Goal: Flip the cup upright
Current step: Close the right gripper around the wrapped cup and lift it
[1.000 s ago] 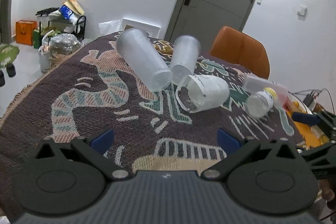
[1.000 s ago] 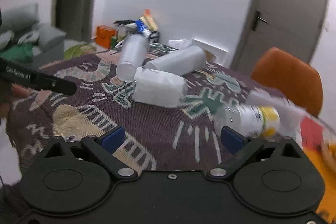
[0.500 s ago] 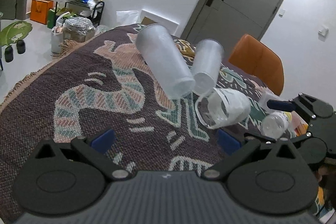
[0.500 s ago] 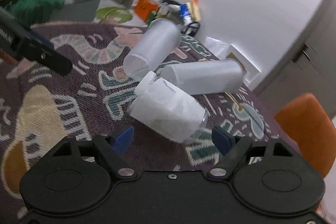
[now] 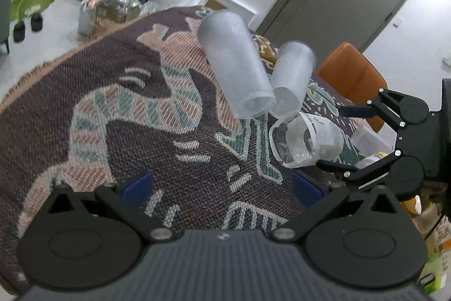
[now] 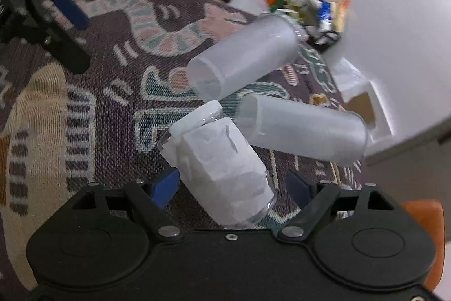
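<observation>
Lying on their sides on a patterned woven tablecloth (image 5: 118, 109) are three cups, none upright. Two are tall frosted plastic cups (image 6: 242, 61) (image 6: 301, 131); the third is a clear cup (image 6: 222, 174) lined with crumpled white paper. All three cluster together, the two frosted cups' narrow bases and the clear cup's open mouth meeting near one spot, the clear one nearest the right gripper.

The right gripper (image 6: 232, 185) sits low and close, its two blue-padded fingers spread wide on either side of the clear cup's closed base. It is released, holding nothing; whether the pads touch the cup cannot be told. This placement suggests the clear cup is the one chosen for flipping, approached at its base end so it can be squeezed and tipped up.

The left gripper (image 5: 222, 185) hangs back over bare cloth, also spread open and empty, well apart from the cups, probably kept out of the way. Seen from the left wrist, the clear cup (image 5: 307, 140) lies with its mouth facing this camera and the right gripper (image 5: 338, 140) reaching in from the right.

One small bottle with a yellow cap is partly hidden behind that gripper. One orange chair (image 5: 352, 72) stands beyond the table.
</observation>
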